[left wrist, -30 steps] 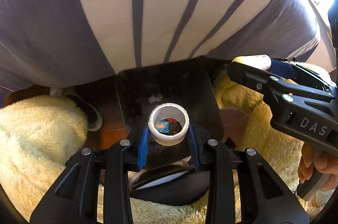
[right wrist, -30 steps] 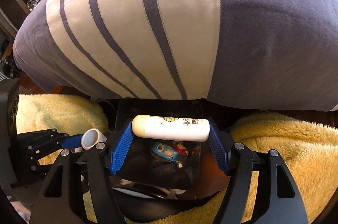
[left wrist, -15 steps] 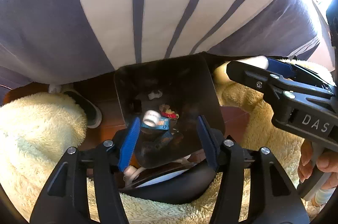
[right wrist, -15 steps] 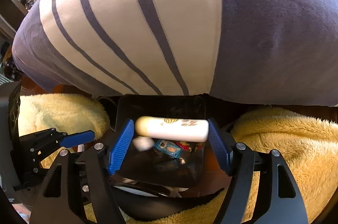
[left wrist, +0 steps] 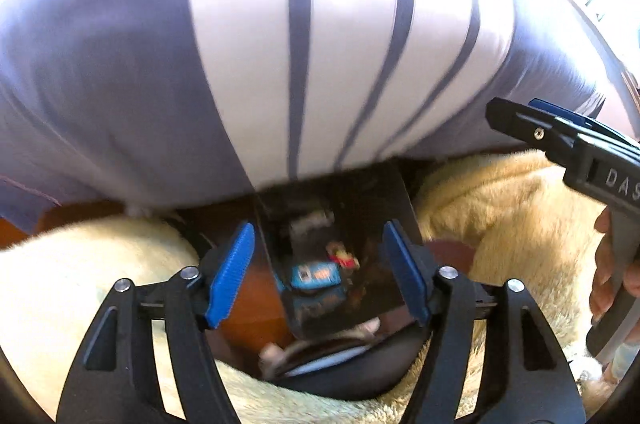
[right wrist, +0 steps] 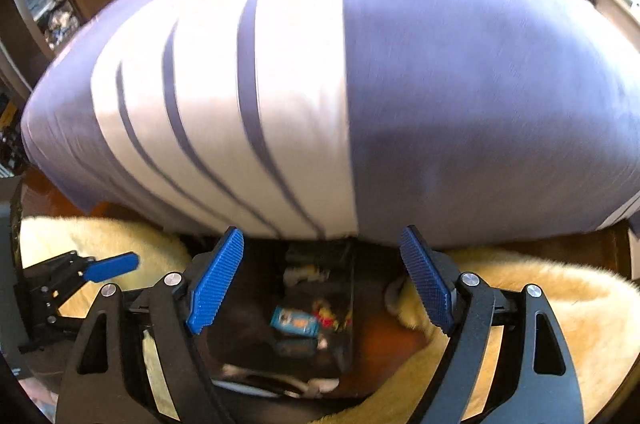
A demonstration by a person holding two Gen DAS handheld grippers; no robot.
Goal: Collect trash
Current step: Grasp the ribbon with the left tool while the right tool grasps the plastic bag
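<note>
Left tongs: jaws spreading, blue pads apart, nothing between them; poised above the bin, pointing steeply down.
Right tongs: jaws spreading, pads wide apart, nothing gripped; also above the bin, to the right of the left tongs.
Bin: dark, clear-walled box on the floor, near the cushion's lower edge, between the two rug parts.
Trash: lies loose in the bin; no piece touches either tongs.
Blue wrapper: flat on the bin floor, near its middle.
Red-yellow scrap: just right of the blue wrapper.
White tube: at the far end of the bin, lying crosswise; blurred.
White roll: cannot tell its place; the left view is blurred at the bin's far end.
Cushion: large, purple with a white panel and dark stripes; fills the far half of both views and overhangs the bin's far edge.
Rug: cream fleece, left and right of the bin.
Hand: at the right edge of the left view, on the right tongs' handle.
</note>
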